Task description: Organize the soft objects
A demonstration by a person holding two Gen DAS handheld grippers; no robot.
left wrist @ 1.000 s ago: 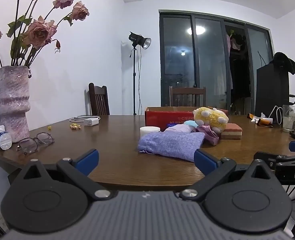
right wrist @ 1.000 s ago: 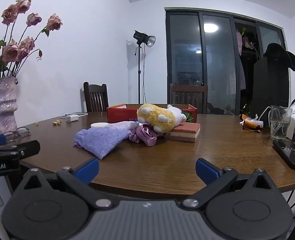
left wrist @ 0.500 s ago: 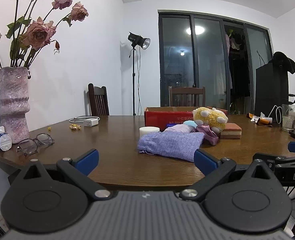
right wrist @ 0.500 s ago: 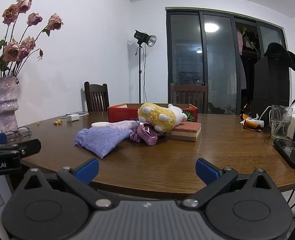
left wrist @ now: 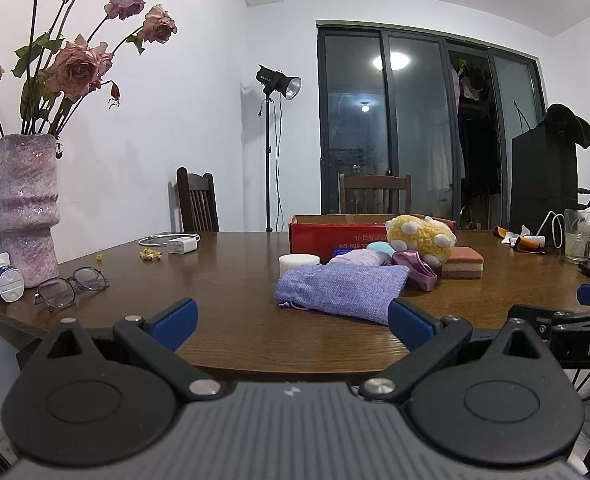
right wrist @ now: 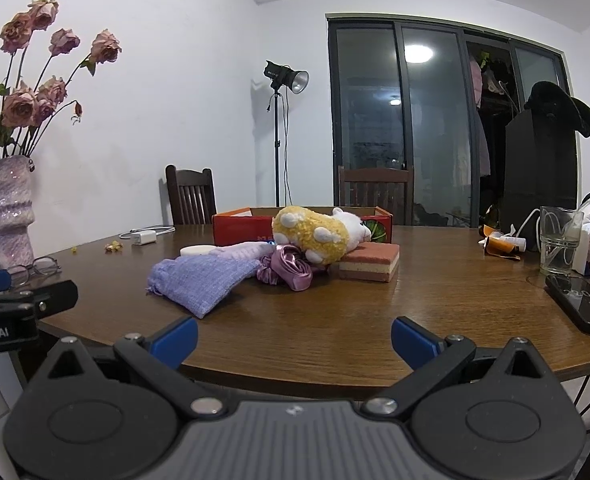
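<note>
The lavender pouch (left wrist: pixel 341 290) lies mid-worktop (right wrist: pixel 335 320), the yellow plush (right wrist: pixel 319 234) at its 2 o'clock against the red box (right wrist: pixel 239 226). Only the right view shows the plush's white face. Both hand-held grippers, left (left wrist: pixel 291 318) and right (right wrist: pixel 295 338), gape wide and empty at the clear near edge.

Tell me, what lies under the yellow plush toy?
The yellow plush toy rests partly on the layered sponge and the purple scrunchie. What lies beneath its middle is covered.
</note>
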